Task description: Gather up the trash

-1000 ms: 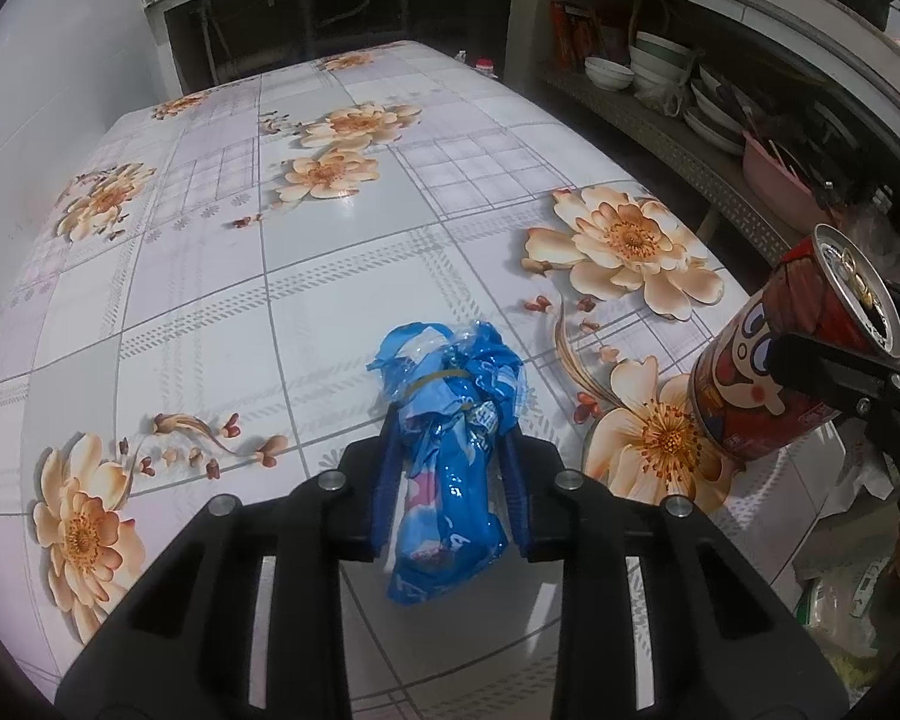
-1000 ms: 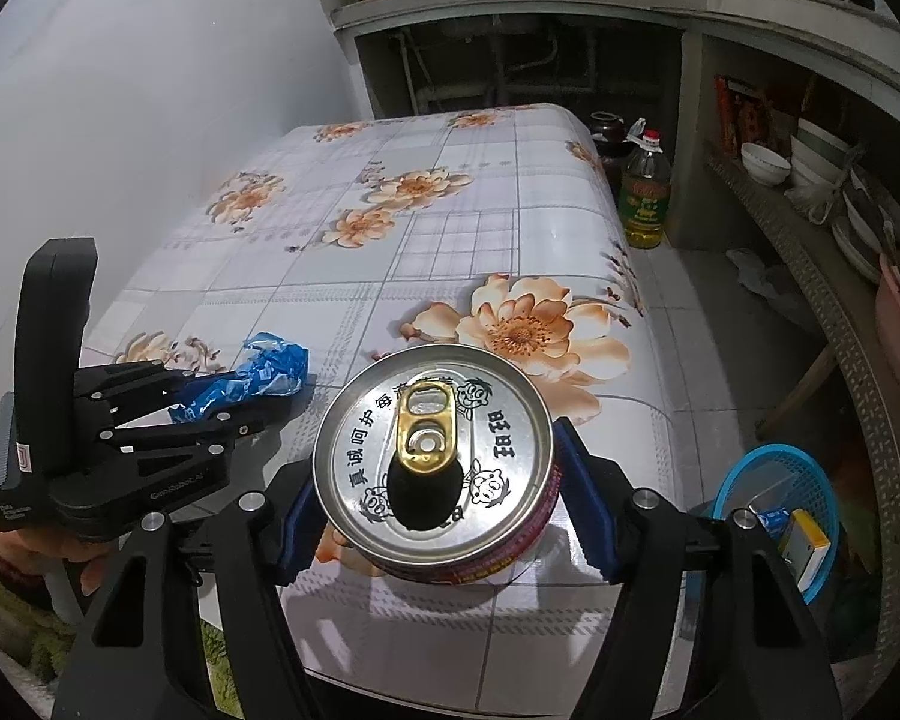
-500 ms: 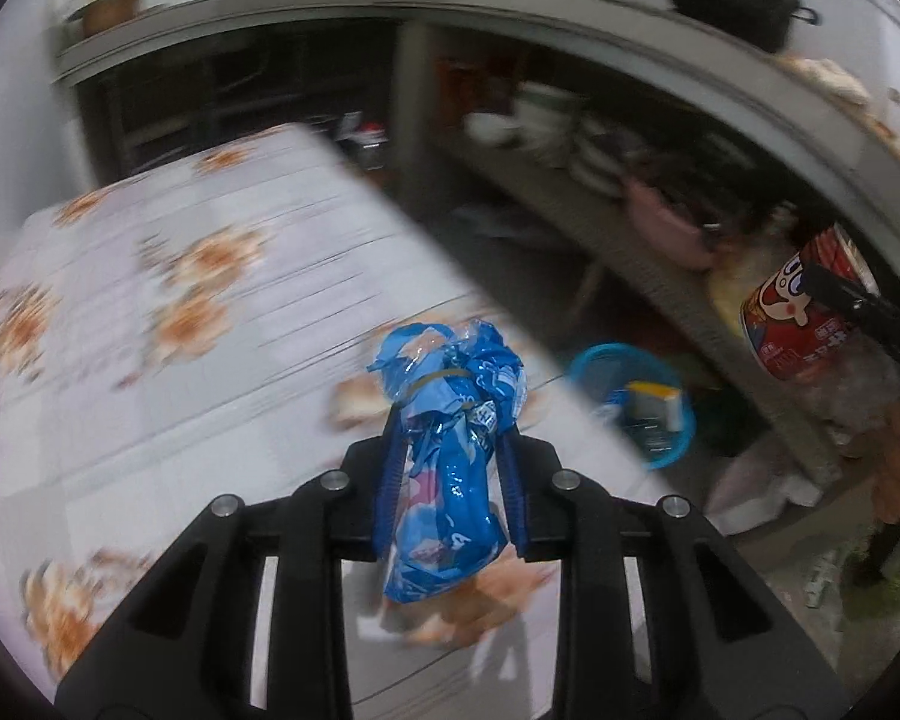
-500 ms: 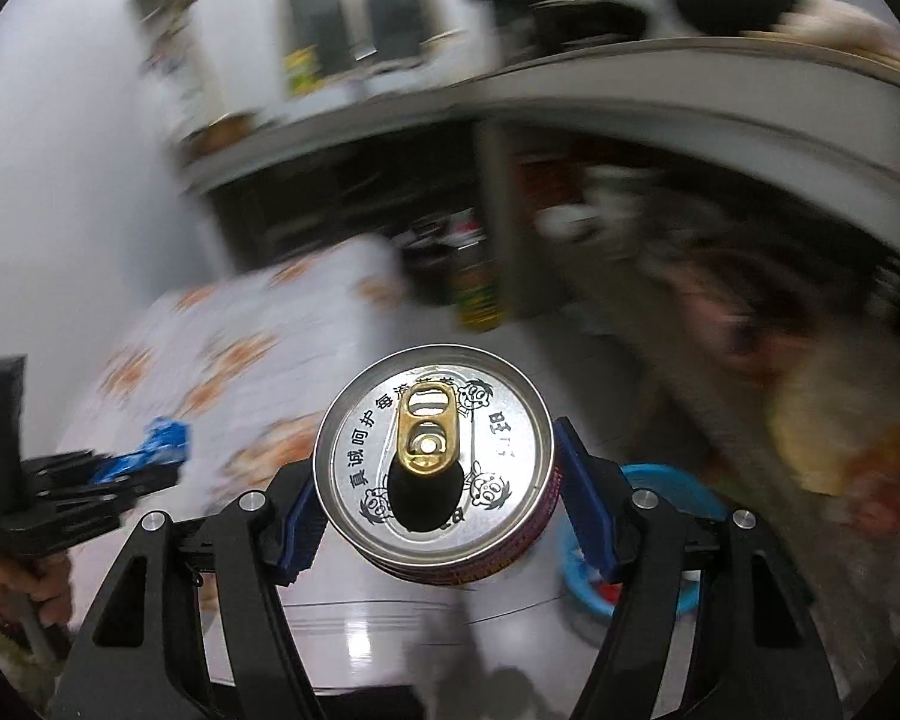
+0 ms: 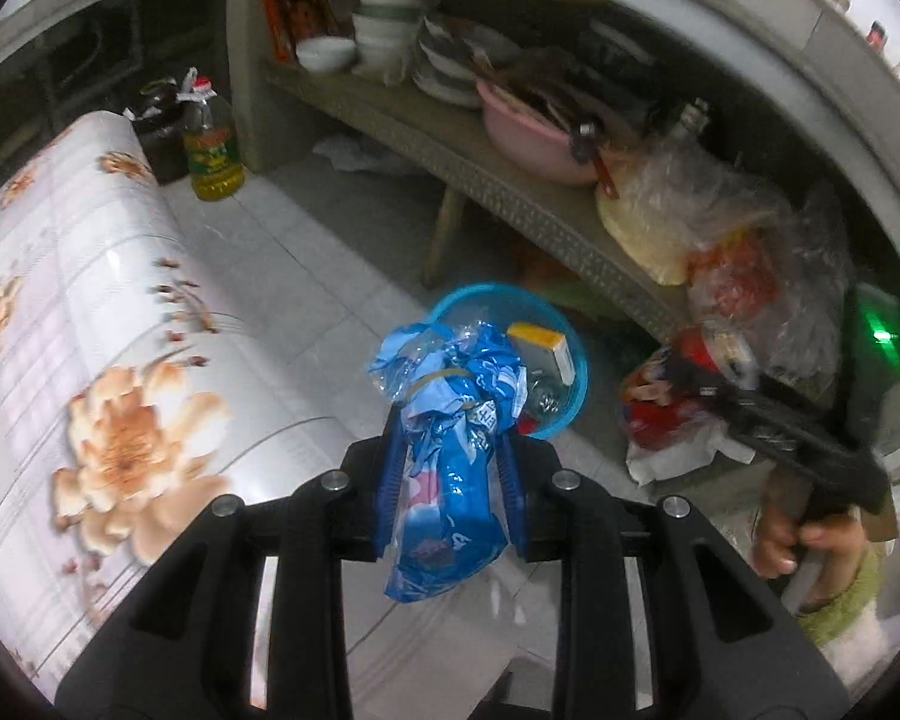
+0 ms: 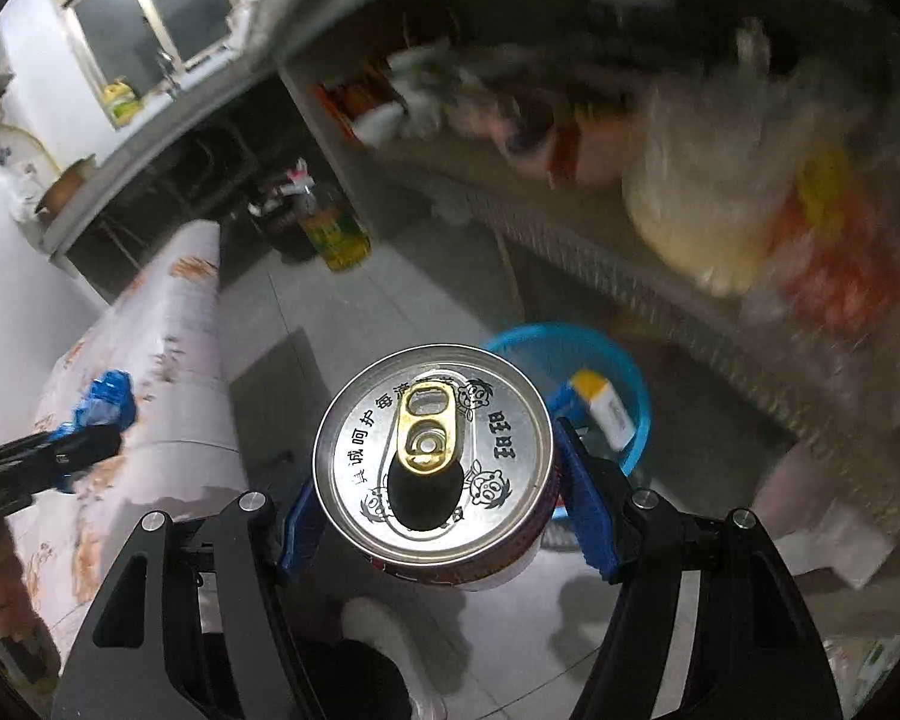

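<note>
Past the table edge, over pale floor tiles, both grippers carry trash. Left gripper pinches a crumpled blue plastic wrapper between its blue pads; the wrapper's bunched top sticks out ahead of the fingertips, tail hanging below. Right gripper is clamped on an opened drink can, pads on the can's sides, silver lid with gold pull tab facing the camera, red body just visible under the rim. Blue round plastic basket sits on the floor beyond both, next to the leg of a woven shelf; inside it a yellow-and-white box and some clear wrapping. In the left view the wrapper overlaps the basket's near rim; in the right view the can covers the basket's left edge. Table with a glossy floral oilcloth lies to the left in both views. Cooking-oil bottle stands on the floor at the table's far end. The shelf holds stacked white bowls, a pink basin and plastic bags of food; grey counter slab above it. Right view is motion-blurred on the shelf side; a window shows at upper left. A hand with a green cuff holds the right gripper in the left view.
</note>
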Demonstrator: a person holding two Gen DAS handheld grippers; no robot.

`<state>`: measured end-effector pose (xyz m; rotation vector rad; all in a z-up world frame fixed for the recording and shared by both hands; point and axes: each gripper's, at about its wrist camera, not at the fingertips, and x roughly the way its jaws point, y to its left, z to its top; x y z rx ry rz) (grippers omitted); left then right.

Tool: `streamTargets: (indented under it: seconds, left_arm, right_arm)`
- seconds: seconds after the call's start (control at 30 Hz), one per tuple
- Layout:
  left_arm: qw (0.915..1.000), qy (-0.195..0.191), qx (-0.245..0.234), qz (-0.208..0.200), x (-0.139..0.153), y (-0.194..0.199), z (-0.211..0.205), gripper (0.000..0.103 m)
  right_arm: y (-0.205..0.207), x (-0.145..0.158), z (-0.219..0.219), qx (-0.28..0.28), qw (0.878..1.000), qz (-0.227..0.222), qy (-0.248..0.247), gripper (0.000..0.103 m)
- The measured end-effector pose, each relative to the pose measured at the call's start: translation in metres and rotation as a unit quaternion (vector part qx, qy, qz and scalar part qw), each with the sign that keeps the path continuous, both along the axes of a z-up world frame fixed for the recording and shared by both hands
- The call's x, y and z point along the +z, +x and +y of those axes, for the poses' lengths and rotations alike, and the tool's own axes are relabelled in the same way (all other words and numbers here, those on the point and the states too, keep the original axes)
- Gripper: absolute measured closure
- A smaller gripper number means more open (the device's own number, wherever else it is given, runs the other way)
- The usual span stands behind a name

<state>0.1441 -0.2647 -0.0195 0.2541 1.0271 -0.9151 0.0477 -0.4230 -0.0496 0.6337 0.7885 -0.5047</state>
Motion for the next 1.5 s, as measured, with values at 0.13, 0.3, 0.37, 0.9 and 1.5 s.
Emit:
streamTargets:
  seconds: [0.13,0.3,0.37,0.9,1.5]
  left_arm:
    - [0.9998,0.021,-0.006,0.001,-0.012,0.003,-0.020,0.076]
    - [0.9990,0.042,-0.011,0.004,-0.024,0.009,-0.041,0.076]
    - [0.9986,0.050,-0.014,0.006,-0.028,0.011,-0.048,0.075]
    - [0.9929,0.085,-0.053,0.064,-0.079,0.024,-0.180,0.033]
    - [0.9985,-0.044,-0.030,0.006,0.039,-0.016,-0.068,0.020]
  right_arm:
    - [0.030,-0.058,-0.029,-0.001,0.999,0.036,0.029,0.037]
    - [0.070,-0.128,-0.053,0.005,0.995,0.093,0.044,0.036]
    - [0.082,-0.155,-0.063,0.005,0.992,0.116,0.059,0.036]
    - [-0.024,-0.130,-0.056,-0.071,0.992,0.070,0.073,0.028]
    - [-0.045,-0.050,0.004,-0.027,0.999,0.033,-0.002,0.028]
